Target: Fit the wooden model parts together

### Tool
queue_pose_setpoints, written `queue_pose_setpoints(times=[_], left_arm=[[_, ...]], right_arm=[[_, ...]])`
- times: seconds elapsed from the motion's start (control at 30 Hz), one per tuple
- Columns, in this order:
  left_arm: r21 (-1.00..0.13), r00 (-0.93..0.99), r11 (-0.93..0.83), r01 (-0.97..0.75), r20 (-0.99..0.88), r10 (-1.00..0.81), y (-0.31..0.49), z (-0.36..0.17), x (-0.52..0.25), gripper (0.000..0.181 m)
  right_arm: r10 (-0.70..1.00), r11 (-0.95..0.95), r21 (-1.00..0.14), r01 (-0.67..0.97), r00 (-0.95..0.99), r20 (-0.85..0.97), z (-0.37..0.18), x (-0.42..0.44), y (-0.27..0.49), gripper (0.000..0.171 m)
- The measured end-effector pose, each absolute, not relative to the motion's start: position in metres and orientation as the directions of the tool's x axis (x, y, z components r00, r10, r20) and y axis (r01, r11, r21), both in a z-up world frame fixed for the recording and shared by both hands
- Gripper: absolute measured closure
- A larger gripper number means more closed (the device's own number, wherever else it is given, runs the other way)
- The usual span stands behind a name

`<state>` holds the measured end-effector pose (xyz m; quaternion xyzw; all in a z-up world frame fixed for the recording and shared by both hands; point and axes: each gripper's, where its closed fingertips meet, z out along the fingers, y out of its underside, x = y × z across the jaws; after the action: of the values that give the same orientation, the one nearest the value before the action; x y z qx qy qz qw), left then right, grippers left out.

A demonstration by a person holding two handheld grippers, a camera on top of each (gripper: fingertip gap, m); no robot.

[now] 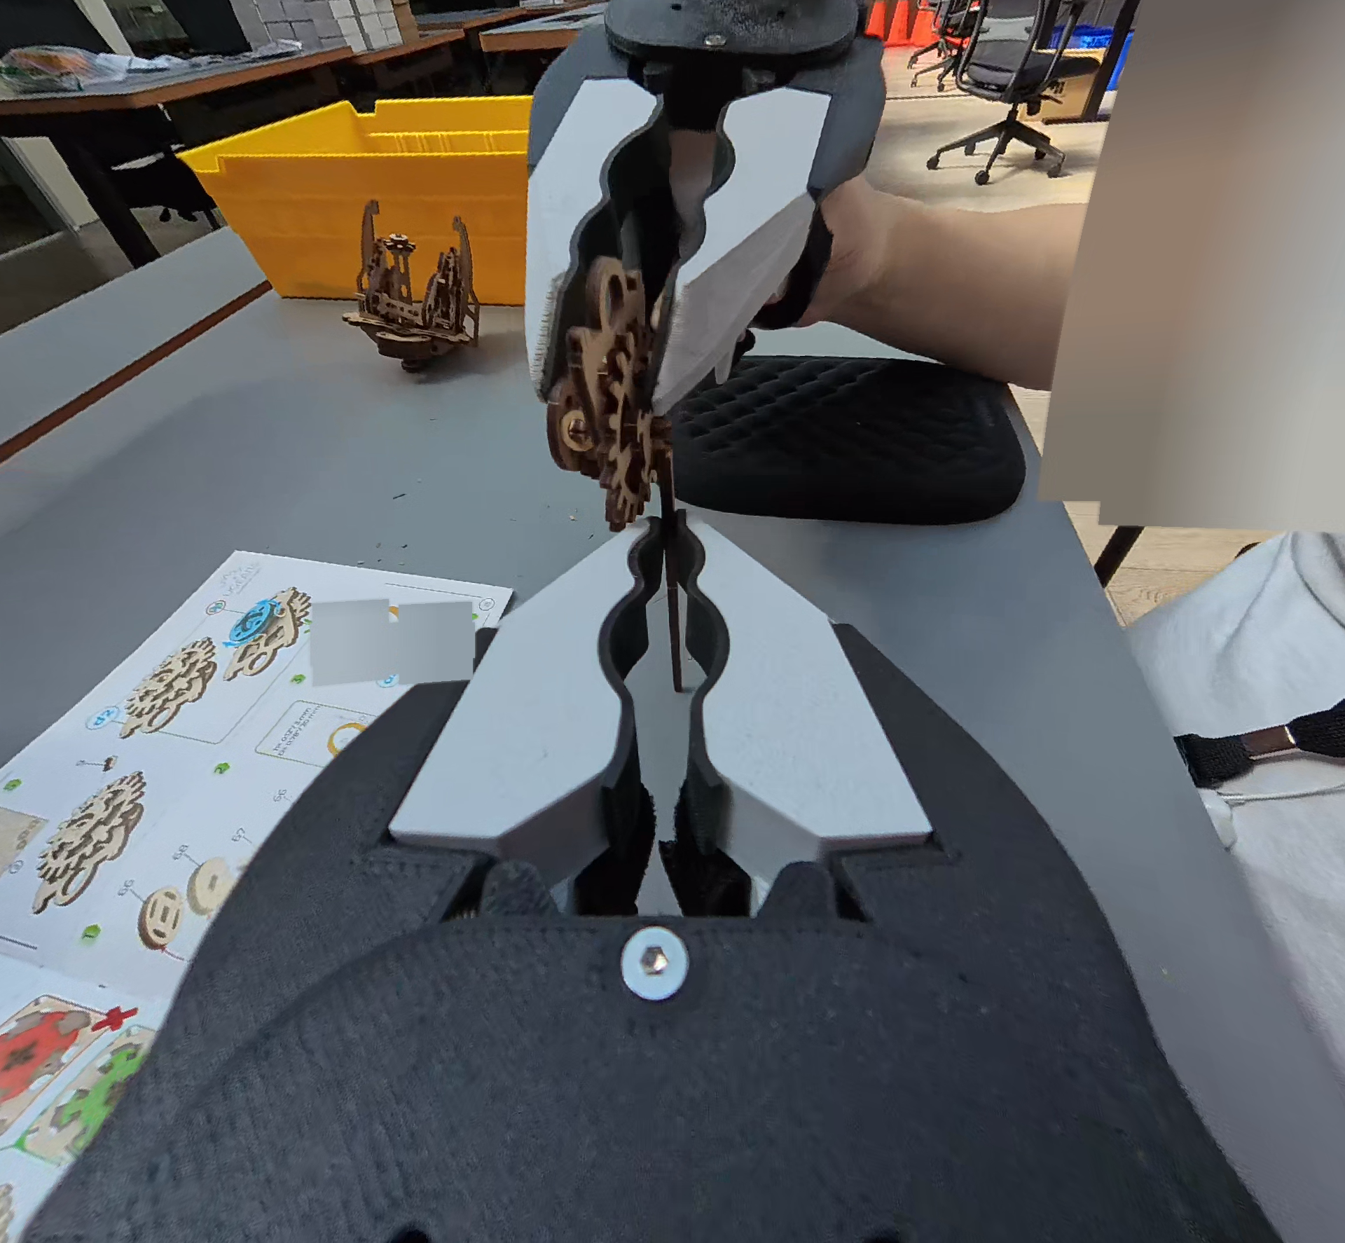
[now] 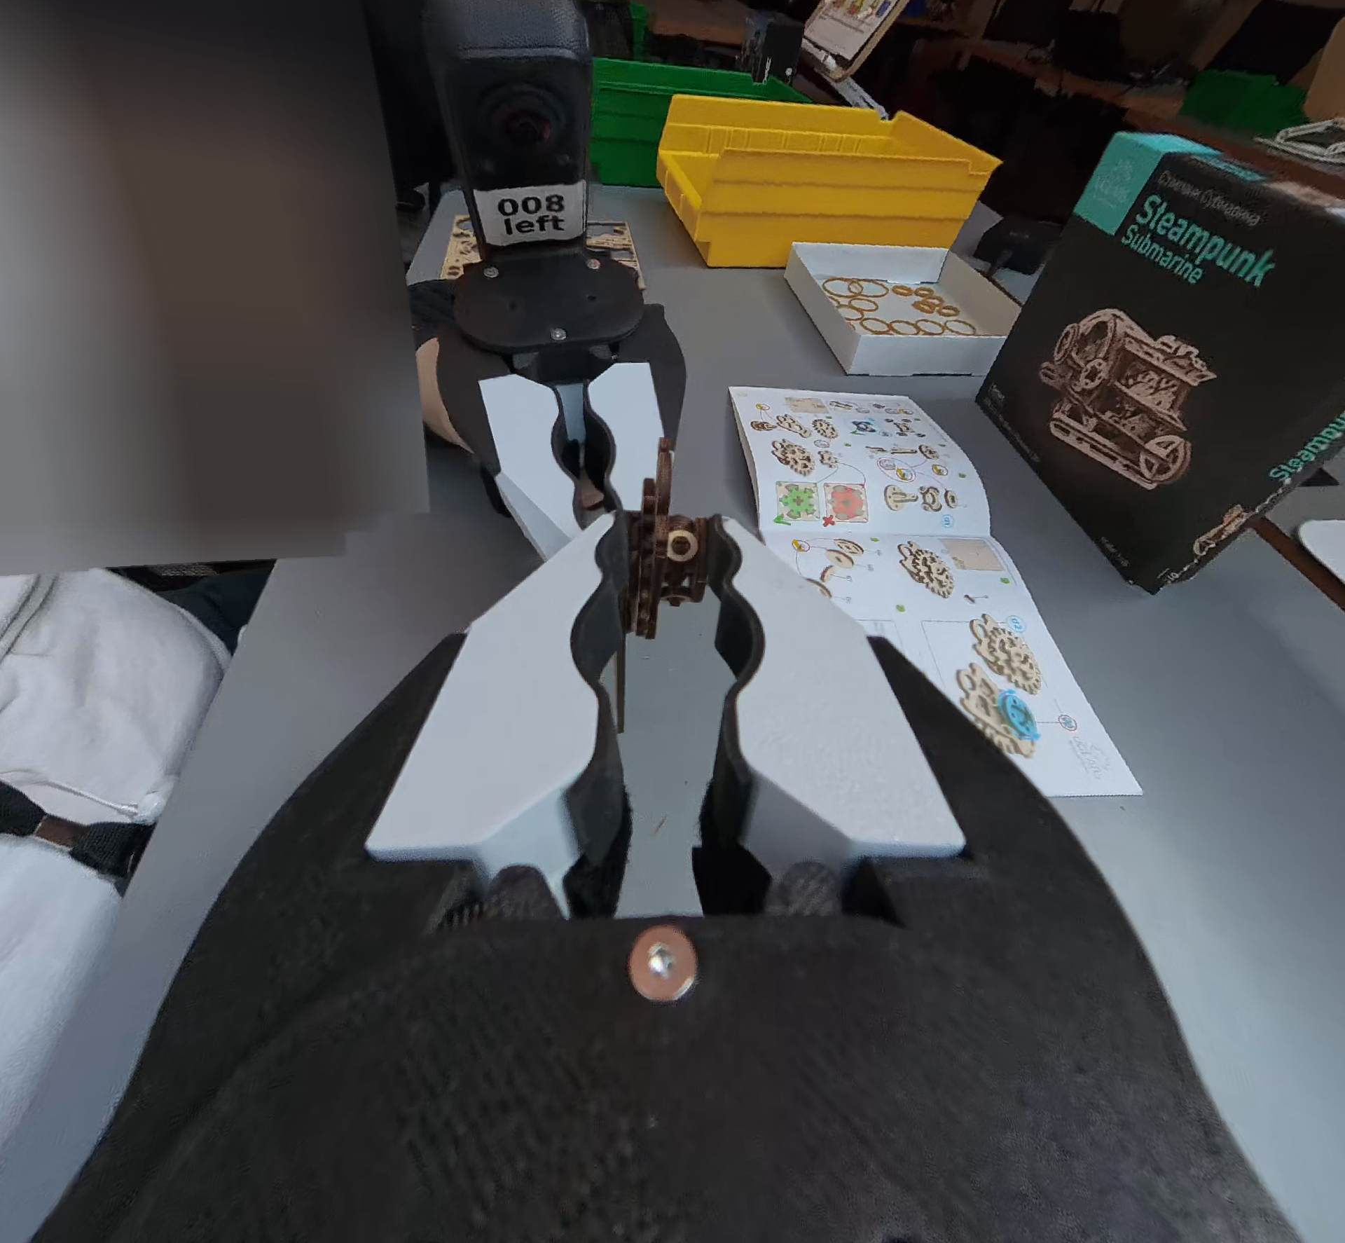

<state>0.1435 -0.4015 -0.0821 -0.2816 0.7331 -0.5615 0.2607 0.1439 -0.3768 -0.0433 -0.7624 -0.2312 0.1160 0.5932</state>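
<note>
Writing first: each gripper carries a white printed tag on its camera mount, and the dark model kit box (image 2: 1164, 363) at the right of the right wrist view bears teal lettering and a picture of a wooden machine. The instruction sheet (image 2: 917, 575) lies flat on the grey tabletop (image 1: 291, 444), covered in printed part diagrams and small numbers.

Now the action. The right gripper (image 1: 604, 400) has its jaws closed on the wooden gear assembly (image 1: 608, 400), a stack of light and dark cogs held up above the tabletop. The left gripper (image 1: 666, 538) has its jaws pinched nearly together on a thin dark wooden rod (image 1: 675, 626), standing upright, its top end right at the underside of the gears.

The left wrist view alone gives us a small finished wooden model (image 1: 411, 294) standing before a yellow bin (image 1: 327, 189), plus a black mesh pad (image 1: 851, 436) beyond the grippers. The right wrist view alone offers a white tray (image 2: 830, 305) of wooden rings, a green bin (image 2: 626, 109) behind the yellow one, and a laser-cut wooden sheet (image 2: 466, 254) half hidden behind the left gripper.

Whether the rod has actually entered the gear's hole, neither view settles; the cogs cover the joint. A blurred patch masks the upper corner of each view.
</note>
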Motion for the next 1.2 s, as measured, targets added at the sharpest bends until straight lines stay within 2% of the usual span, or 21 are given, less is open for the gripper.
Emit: queue_pose_setpoints(times=[0.03,0.13,0.17,0.23,0.33,0.43,0.57,0.63,0.77,0.83,0.93,0.97,1.03,1.13,1.2], left_arm=[[-0.97,-0.711,0.203,-0.132,-0.05,-0.702,-0.402,-0.081,0.143,0.181],[-0.964,-0.703,0.246,-0.097,-0.109,-0.703,-0.403,-0.078,0.141,0.181],[-0.962,-0.698,0.251,-0.104,-0.109,-0.708,-0.402,-0.082,0.143,0.181],[-0.97,-0.711,0.198,-0.141,-0.04,-0.702,-0.401,-0.082,0.143,0.181],[-0.969,-0.708,0.218,-0.112,-0.076,-0.702,-0.404,-0.077,0.142,0.181],[-0.966,-0.711,0.208,-0.155,-0.037,-0.702,-0.402,-0.082,0.143,0.181],[-0.963,-0.701,0.231,-0.143,-0.066,-0.71,-0.402,-0.081,0.145,0.181],[-0.963,-0.709,0.202,-0.176,-0.019,-0.705,-0.401,-0.082,0.144,0.181],[-0.959,-0.709,0.227,-0.168,-0.043,-0.704,-0.402,-0.083,0.144,0.181],[-0.96,-0.718,0.193,-0.202,0.011,-0.696,-0.402,-0.083,0.143,0.181],[-0.958,-0.712,0.228,-0.172,-0.04,-0.701,-0.403,-0.079,0.143,0.181],[-0.956,-0.707,0.232,-0.181,-0.038,-0.706,-0.402,-0.083,0.144,0.181],[-0.955,-0.716,0.202,-0.215,0.014,-0.698,-0.402,-0.084,0.144,0.181],[-0.958,-0.714,0.225,-0.177,-0.032,-0.699,-0.404,-0.08,0.143,0.181],[-0.959,-0.712,0.199,-0.203,0.005,-0.702,-0.402,-0.084,0.145,0.181]], right_arm=[[0.494,-0.203,-0.959,0.199,0.866,0.075,-0.043,0.144,-0.378,0.152],[0.493,-0.166,-0.941,0.296,0.851,0.181,-0.035,0.137,-0.38,0.152],[0.492,-0.203,-0.936,0.289,0.856,0.158,-0.045,0.141,-0.378,0.148],[0.494,-0.198,-0.964,0.177,0.867,0.058,-0.043,0.145,-0.378,0.151],[0.485,-0.159,-0.95,0.27,0.859,0.163,-0.034,0.139,-0.38,0.151],[0.484,-0.207,-0.96,0.19,0.872,0.068,-0.043,0.146,-0.377,0.152],[0.478,-0.196,-0.936,0.294,0.861,0.17,-0.041,0.141,-0.378,0.151],[0.476,-0.212,-0.959,0.186,0.877,0.064,-0.044,0.147,-0.377,0.152],[0.47,-0.209,-0.931,0.299,0.866,0.173,-0.044,0.142,-0.378,0.15],[0.474,-0.218,-0.958,0.188,0.878,0.064,-0.044,0.146,-0.377,0.152],[0.466,-0.19,-0.938,0.289,0.868,0.173,-0.036,0.142,-0.38,0.151],[0.464,-0.214,-0.933,0.29,0.87,0.164,-0.044,0.144,-0.378,0.151],[0.467,-0.234,-0.955,0.182,0.883,0.054,-0.045,0.148,-0.377,0.152],[0.462,-0.198,-0.939,0.28,0.872,0.162,-0.036,0.142,-0.379,0.151],[0.457,-0.209,-0.954,0.216,0.884,0.1,-0.044,0.146,-0.376,0.152]])
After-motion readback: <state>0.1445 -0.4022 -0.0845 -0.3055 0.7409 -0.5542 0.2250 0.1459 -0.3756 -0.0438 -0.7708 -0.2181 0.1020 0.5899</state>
